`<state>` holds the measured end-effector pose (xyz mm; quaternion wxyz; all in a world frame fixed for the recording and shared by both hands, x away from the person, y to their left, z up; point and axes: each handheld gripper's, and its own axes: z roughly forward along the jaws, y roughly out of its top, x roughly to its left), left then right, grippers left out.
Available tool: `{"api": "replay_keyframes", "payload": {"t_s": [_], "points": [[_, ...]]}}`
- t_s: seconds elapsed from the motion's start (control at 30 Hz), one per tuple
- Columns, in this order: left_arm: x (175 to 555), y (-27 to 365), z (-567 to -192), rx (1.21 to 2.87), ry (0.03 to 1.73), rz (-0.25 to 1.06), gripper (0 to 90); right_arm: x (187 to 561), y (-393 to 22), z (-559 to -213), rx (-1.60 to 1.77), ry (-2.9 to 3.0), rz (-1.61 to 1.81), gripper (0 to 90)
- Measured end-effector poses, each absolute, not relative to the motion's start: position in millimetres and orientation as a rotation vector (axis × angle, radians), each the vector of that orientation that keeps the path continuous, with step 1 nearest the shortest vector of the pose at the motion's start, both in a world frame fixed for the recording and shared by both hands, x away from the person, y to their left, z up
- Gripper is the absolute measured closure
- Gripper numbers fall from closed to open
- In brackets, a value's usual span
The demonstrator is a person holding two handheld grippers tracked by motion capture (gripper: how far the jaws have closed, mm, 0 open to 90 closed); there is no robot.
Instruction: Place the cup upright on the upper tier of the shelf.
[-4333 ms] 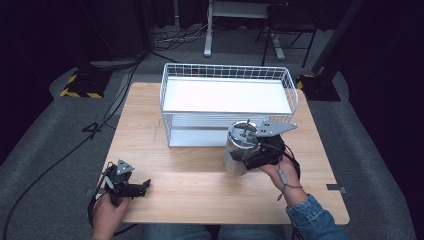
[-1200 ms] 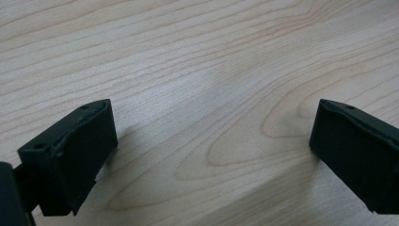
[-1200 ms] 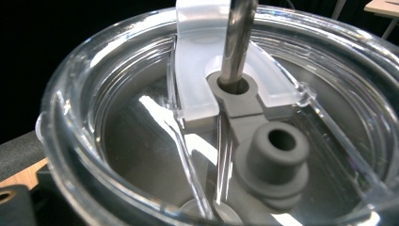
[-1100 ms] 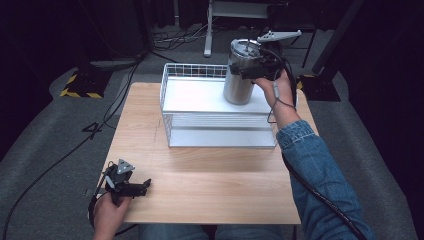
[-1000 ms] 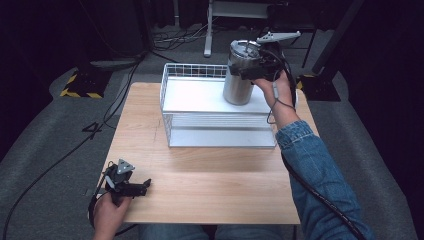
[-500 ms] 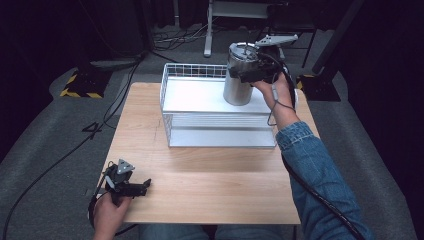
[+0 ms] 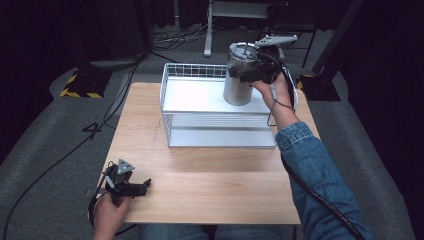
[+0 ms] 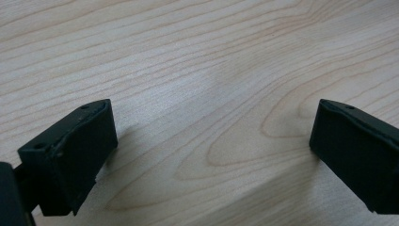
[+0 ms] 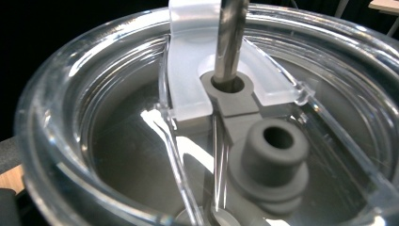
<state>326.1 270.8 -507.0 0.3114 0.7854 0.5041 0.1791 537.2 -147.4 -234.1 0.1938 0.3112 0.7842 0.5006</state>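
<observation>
The right gripper, clamped on the cylindrical stainless-steel tumbler with a clear plastic lid, had it standing in the white wire basket, release remaining; the left gripper lay jaws-apart on the wooden table.

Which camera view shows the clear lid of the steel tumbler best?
The right gripper view: the clear lid is seen close up, with its grey stopper and metal straw. The high view shows it small, atop the tumbler. The left gripper view shows bare table.
</observation>
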Motion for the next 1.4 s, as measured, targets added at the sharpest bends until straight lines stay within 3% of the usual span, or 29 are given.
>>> {"api": "replay_keyframes", "payload": {"t_s": [0.53, 1.4], "points": [[326, 271, -507, 2.074, 1.33, 0.472, 1.7, 522, -158, -227, 0.869, 2.195, 1.382, 0.0], [327, 272, -507, 2.082, 1.316, 0.472, 1.6, 452, -223, -212, 0.812, 2.158, 1.432, 0.0]]}}
